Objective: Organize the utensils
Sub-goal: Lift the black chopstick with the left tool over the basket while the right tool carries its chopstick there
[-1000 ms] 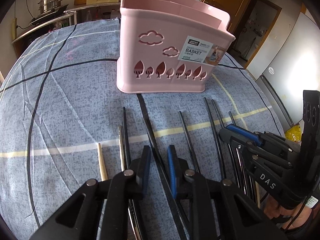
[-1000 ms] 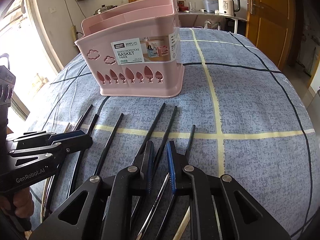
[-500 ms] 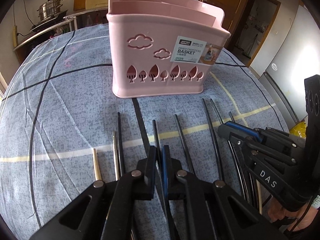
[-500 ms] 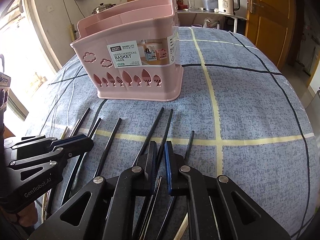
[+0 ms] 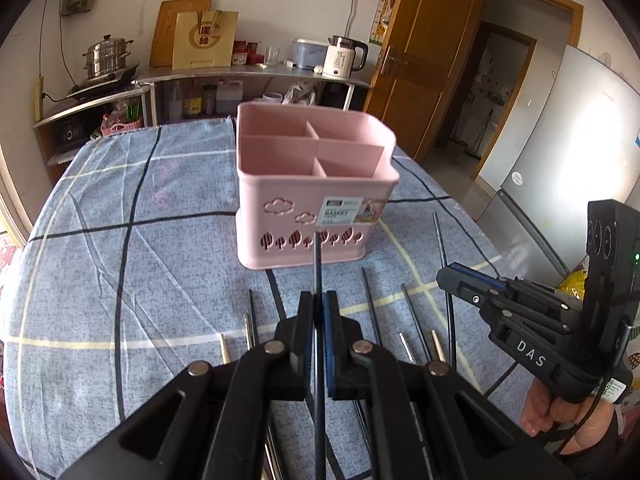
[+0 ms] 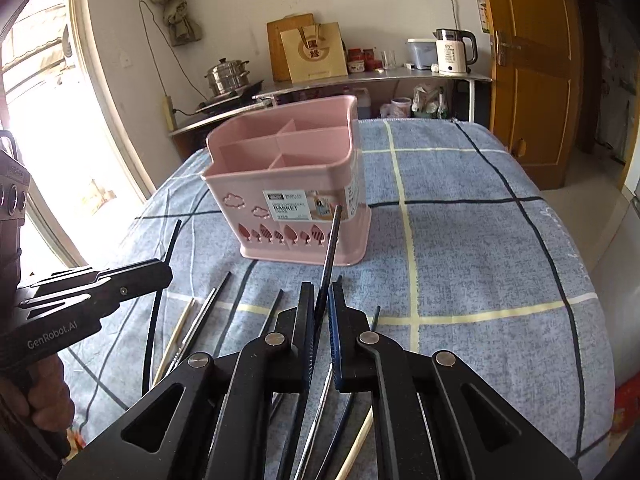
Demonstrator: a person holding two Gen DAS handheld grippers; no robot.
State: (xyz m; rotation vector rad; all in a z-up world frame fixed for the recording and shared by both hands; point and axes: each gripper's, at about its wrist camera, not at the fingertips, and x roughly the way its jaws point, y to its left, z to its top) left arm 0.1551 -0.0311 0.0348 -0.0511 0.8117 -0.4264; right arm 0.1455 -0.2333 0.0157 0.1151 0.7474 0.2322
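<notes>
Two slim black chopsticks (image 5: 317,264) (image 6: 330,248), each clamped in hand-held gripper (image 5: 319,312) (image 6: 321,300); pink four-compartment basket (image 5: 312,200) beyond.

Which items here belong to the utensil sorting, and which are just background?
Job: pink basket; black chopstick in left hand-held gripper; black chopstick in right hand-held gripper; loose chopsticks.

Background: kettle, steamer pot, paper bag.
</notes>
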